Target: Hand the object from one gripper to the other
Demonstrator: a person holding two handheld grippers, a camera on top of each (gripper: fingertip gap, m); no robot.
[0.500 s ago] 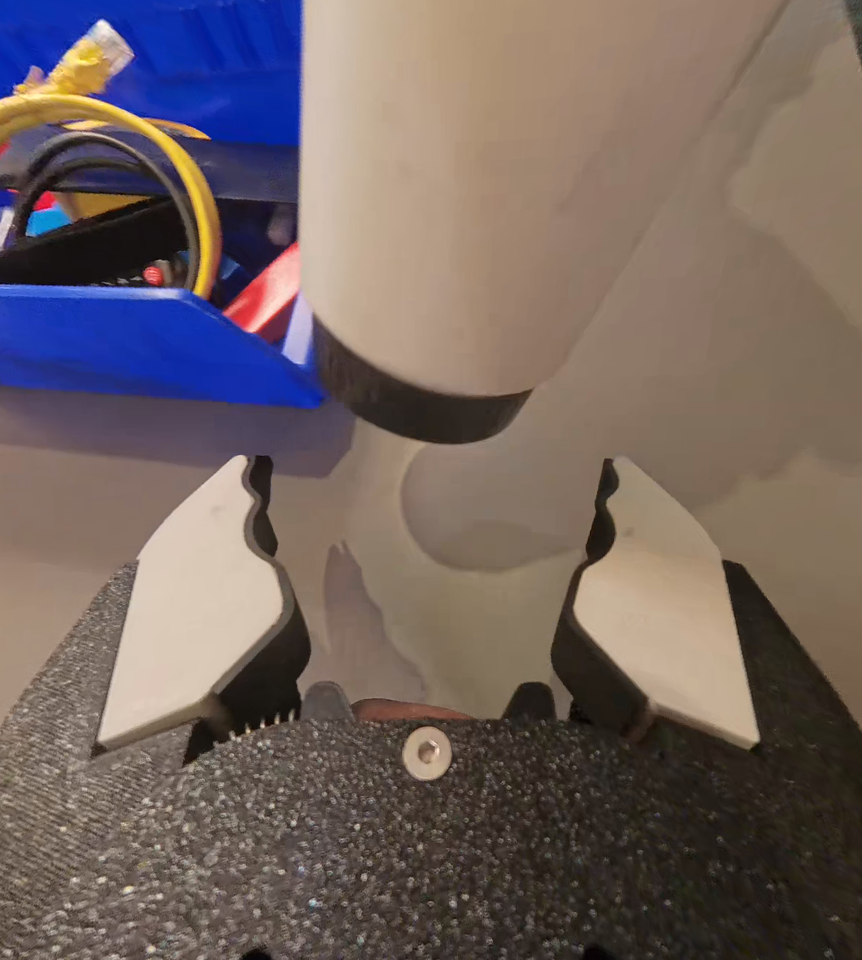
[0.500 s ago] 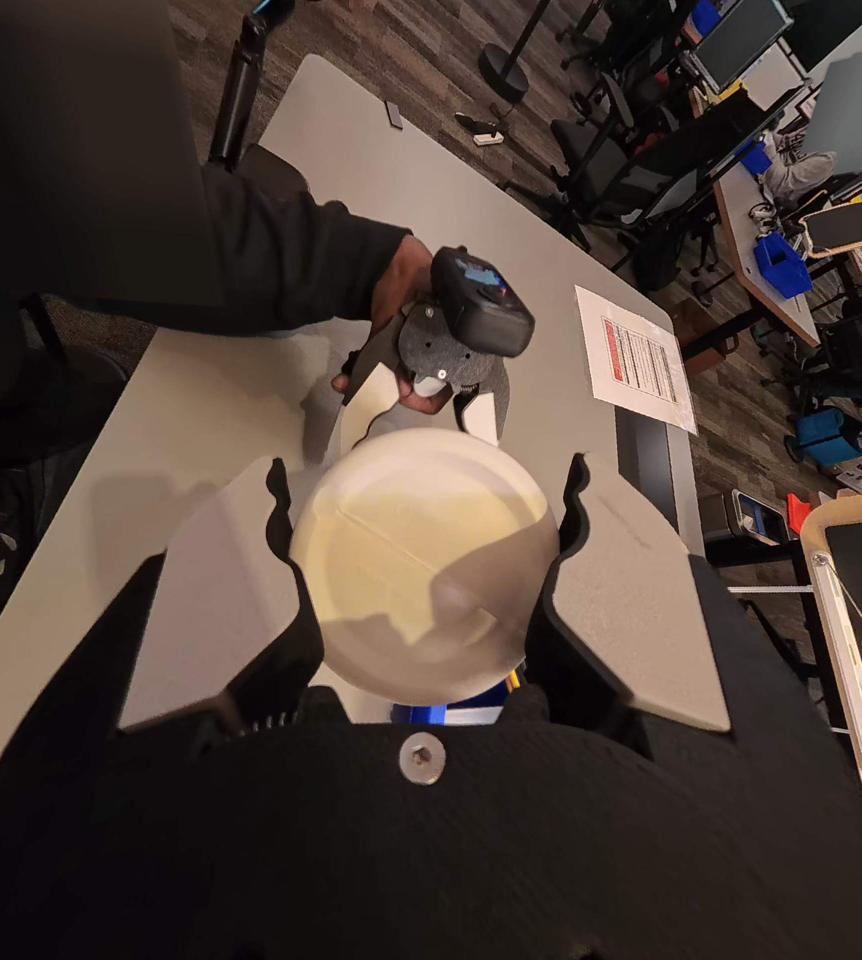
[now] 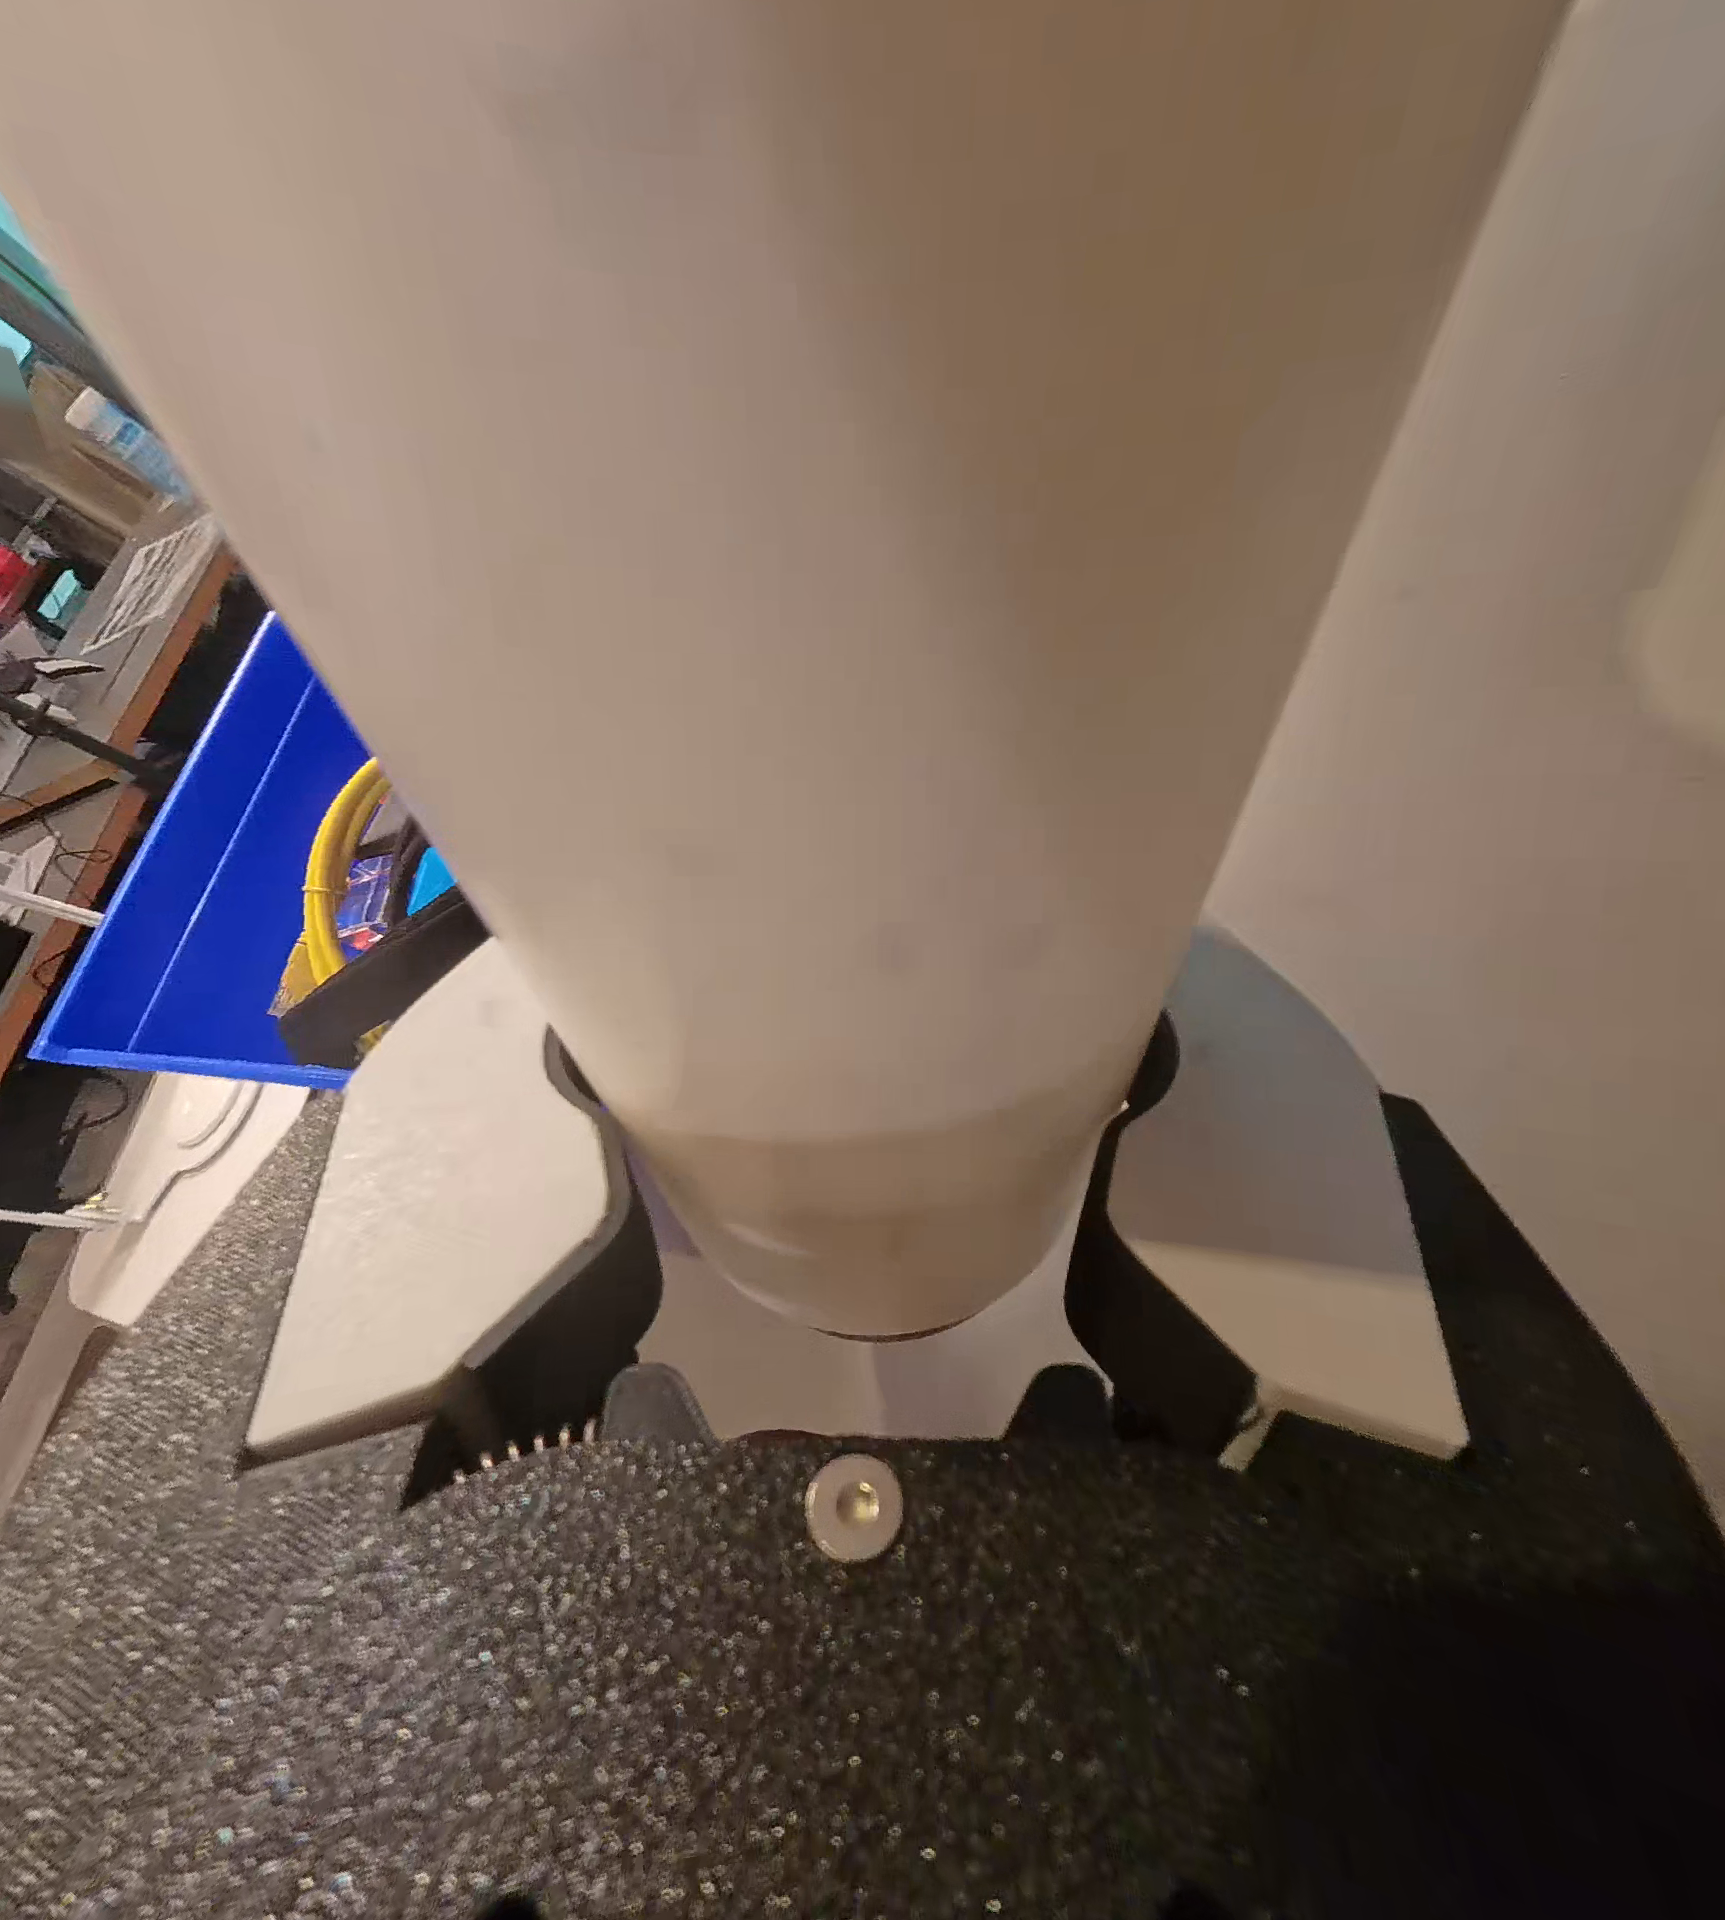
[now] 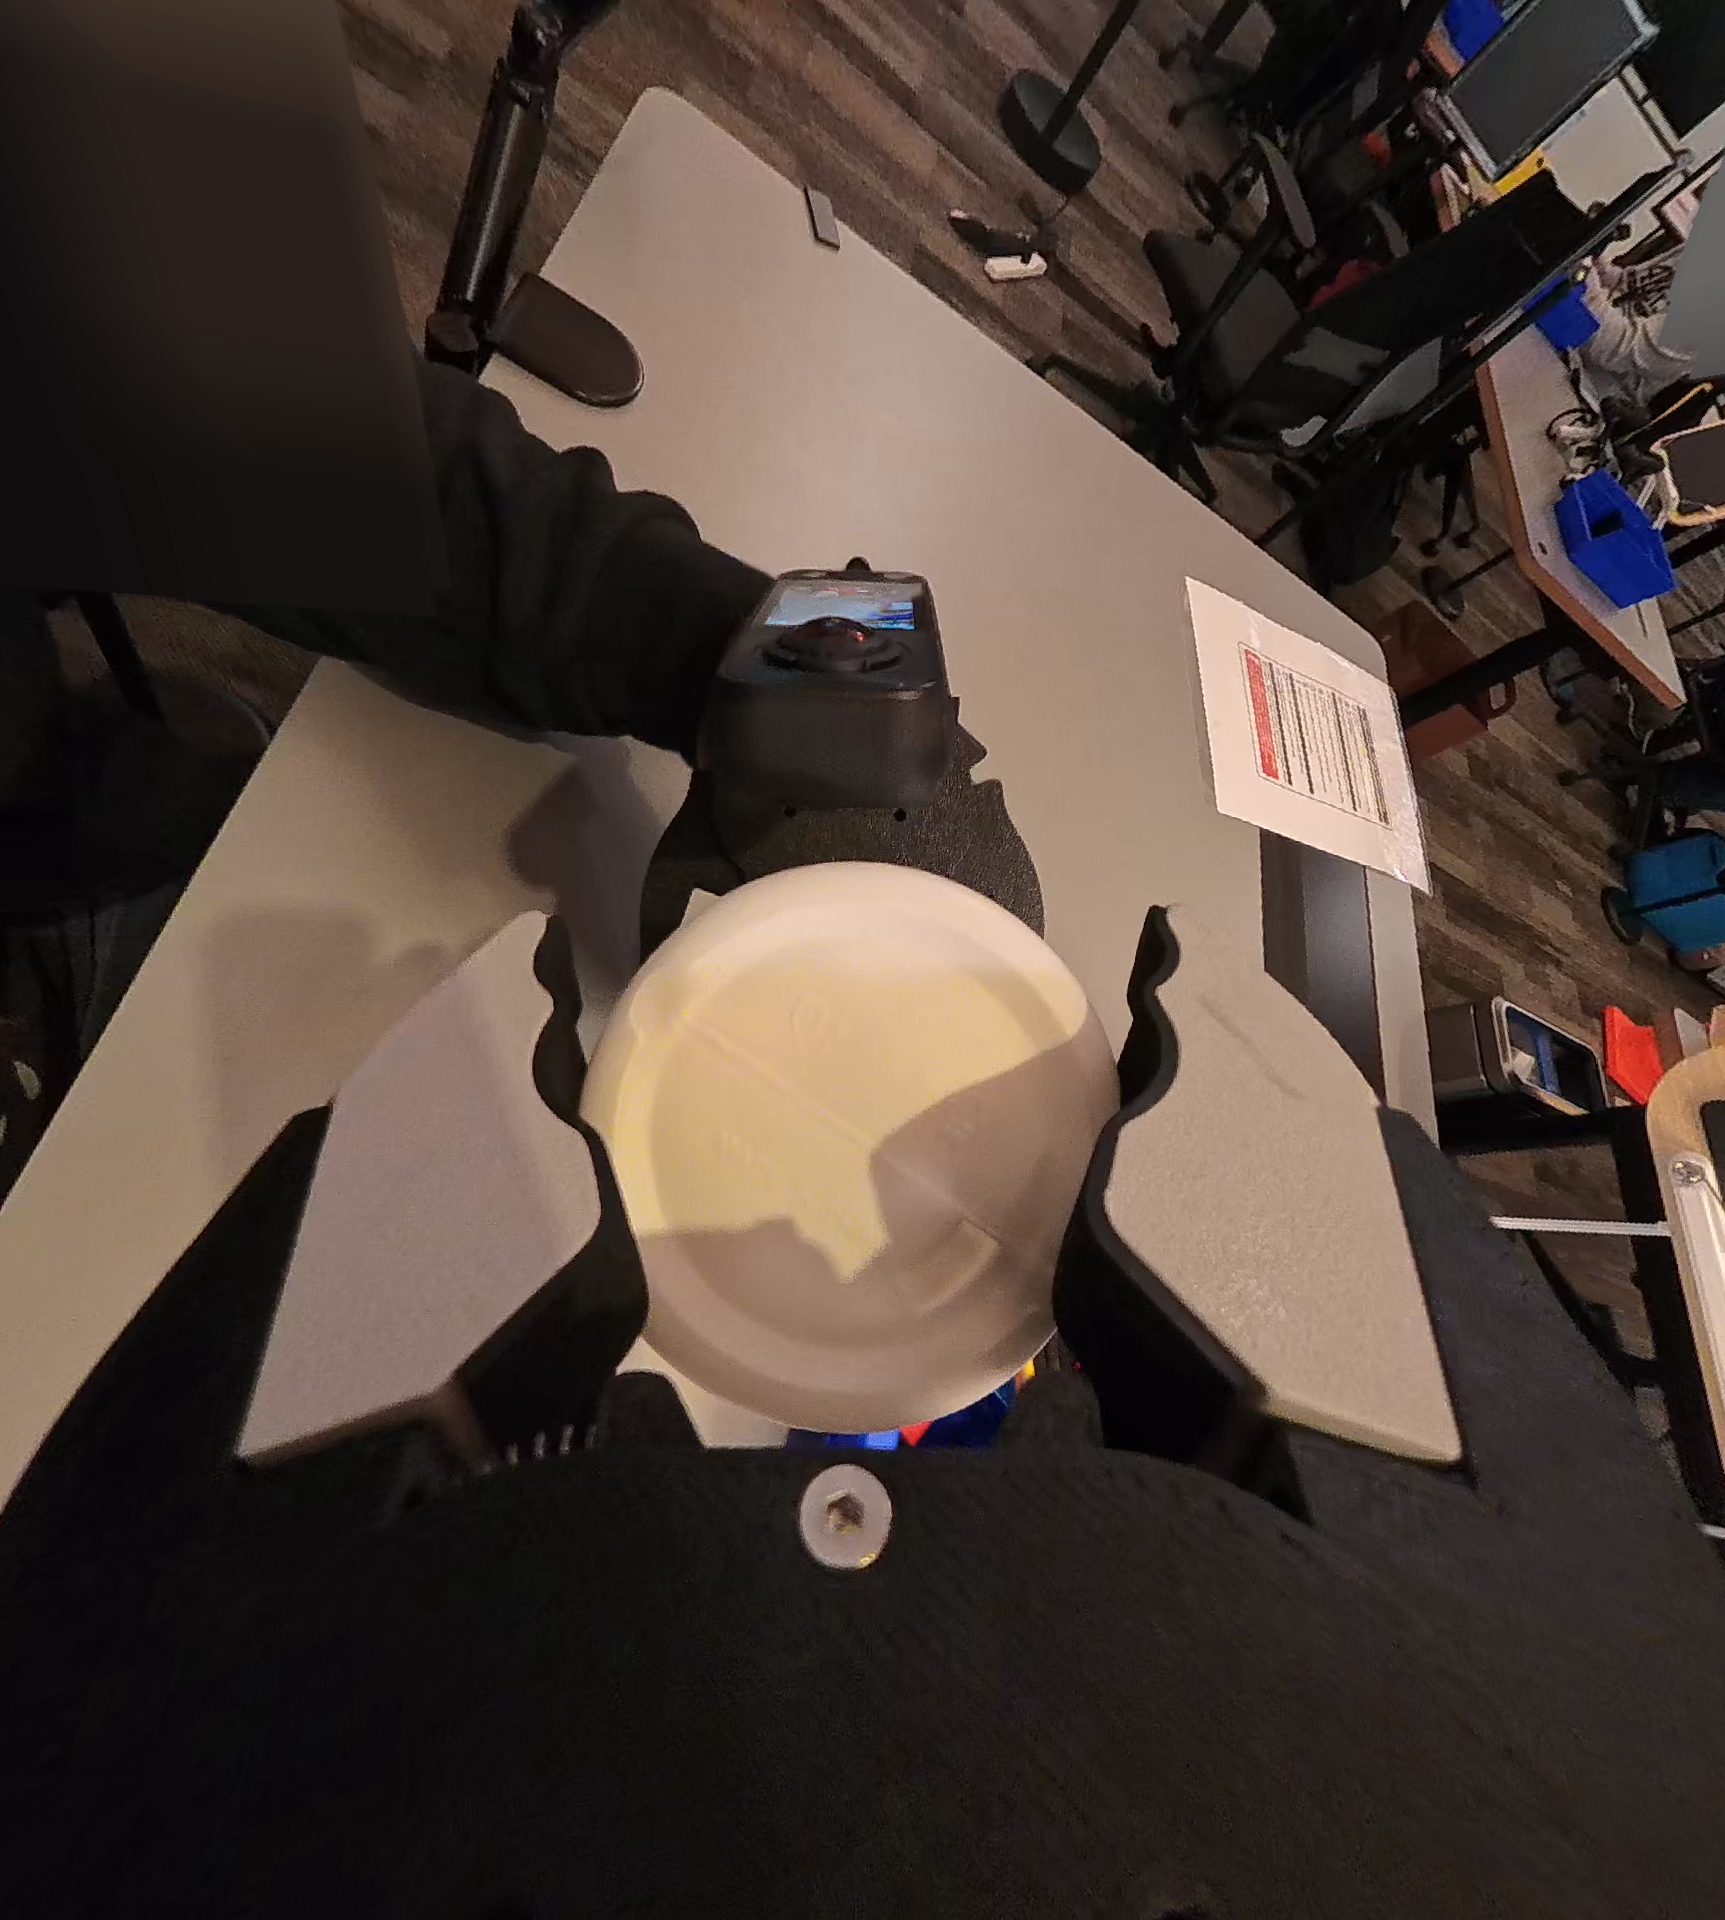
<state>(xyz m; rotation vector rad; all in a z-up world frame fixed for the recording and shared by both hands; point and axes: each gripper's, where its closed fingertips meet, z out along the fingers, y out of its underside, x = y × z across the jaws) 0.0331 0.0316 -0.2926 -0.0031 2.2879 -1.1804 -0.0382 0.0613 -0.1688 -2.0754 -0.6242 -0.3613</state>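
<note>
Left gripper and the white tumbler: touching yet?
Touching. The left wrist view shows the white tumbler with its narrow end seated between the left gripper fingers, both black pads against its sides. The right gripper also clamps its top.

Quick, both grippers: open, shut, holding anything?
Left gripper: fingers around the white tumbler's narrow end; whether they clamp it cannot be told.
Right gripper: shut on the white tumbler.

The cup [image 4: 847, 1143] looks smooth, matt, perhaps plastic; the tool [image 3: 853, 1060] body is grainy black, its screw shiny metal.
</note>
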